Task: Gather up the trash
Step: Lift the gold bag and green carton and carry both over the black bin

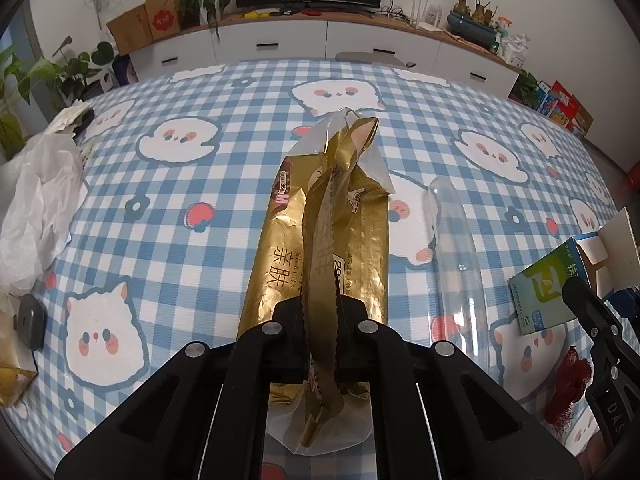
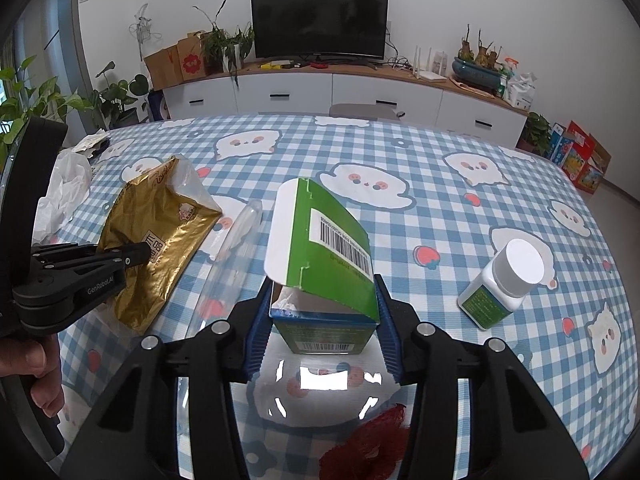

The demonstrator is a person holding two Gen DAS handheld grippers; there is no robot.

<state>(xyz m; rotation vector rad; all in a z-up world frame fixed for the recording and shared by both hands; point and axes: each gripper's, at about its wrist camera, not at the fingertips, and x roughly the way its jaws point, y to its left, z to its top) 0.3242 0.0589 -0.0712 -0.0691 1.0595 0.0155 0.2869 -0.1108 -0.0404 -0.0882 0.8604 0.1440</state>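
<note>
My left gripper (image 1: 320,344) is shut on a crumpled gold plastic package (image 1: 320,216), held above the checked tablecloth; it also shows in the right wrist view (image 2: 156,236) at the left. My right gripper (image 2: 324,320) is shut on an open green and white carton (image 2: 328,248), flap up; the carton also shows at the right edge of the left wrist view (image 1: 548,280). A clear plastic tube (image 1: 456,264) lies on the table between the two. A white pill bottle (image 2: 504,280) lies to the right. Red mesh netting (image 2: 372,444) lies under the right gripper.
A white plastic bag (image 1: 36,200) sits at the table's left edge with a dark round disc (image 1: 30,320) near it. The checked tablecloth (image 2: 440,200) covers the table. Behind stand a white sideboard (image 2: 360,88), a TV and potted plants.
</note>
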